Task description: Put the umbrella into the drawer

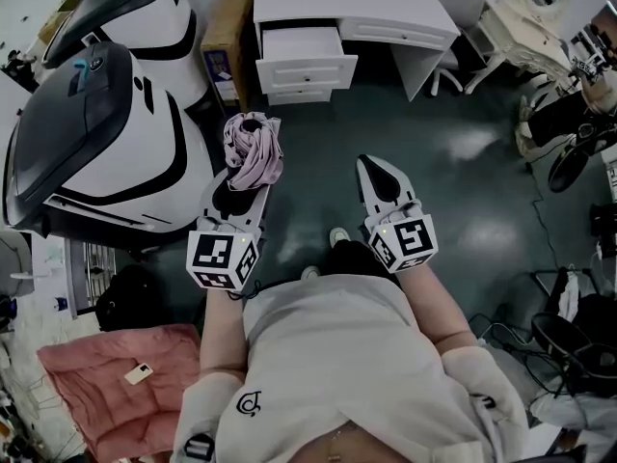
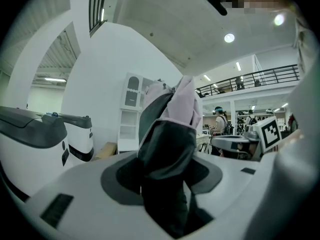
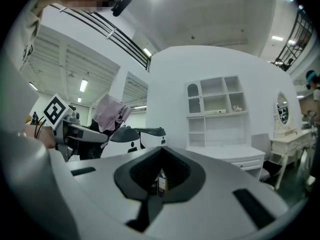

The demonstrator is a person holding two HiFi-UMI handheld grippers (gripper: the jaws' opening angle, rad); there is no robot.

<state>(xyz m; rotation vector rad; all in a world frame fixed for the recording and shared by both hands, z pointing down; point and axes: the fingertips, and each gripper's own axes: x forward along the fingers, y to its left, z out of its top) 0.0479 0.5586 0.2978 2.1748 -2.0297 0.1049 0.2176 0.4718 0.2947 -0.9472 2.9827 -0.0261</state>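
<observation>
A folded umbrella point(image 1: 253, 149) in pink and black cloth sticks up out of my left gripper point(image 1: 241, 186), whose jaws are shut on its lower end. In the left gripper view the umbrella point(image 2: 170, 129) fills the gap of that gripper point(image 2: 165, 184). My right gripper point(image 1: 381, 177) is beside it, shut, with nothing in it; its own view shows its jaws point(image 3: 161, 176) closed together. Ahead across the floor stands a white desk point(image 1: 386, 8) with its left drawer point(image 1: 302, 61) pulled open. From the right gripper view the umbrella point(image 3: 110, 111) shows at the left.
Two large white-and-black machine shells point(image 1: 96, 133) stand close on the left. A cardboard box point(image 1: 227, 27) is beside the desk. A pink cushion point(image 1: 116, 374) and a black bag point(image 1: 130, 297) lie at lower left. White furniture point(image 1: 525, 22) and cables crowd the right.
</observation>
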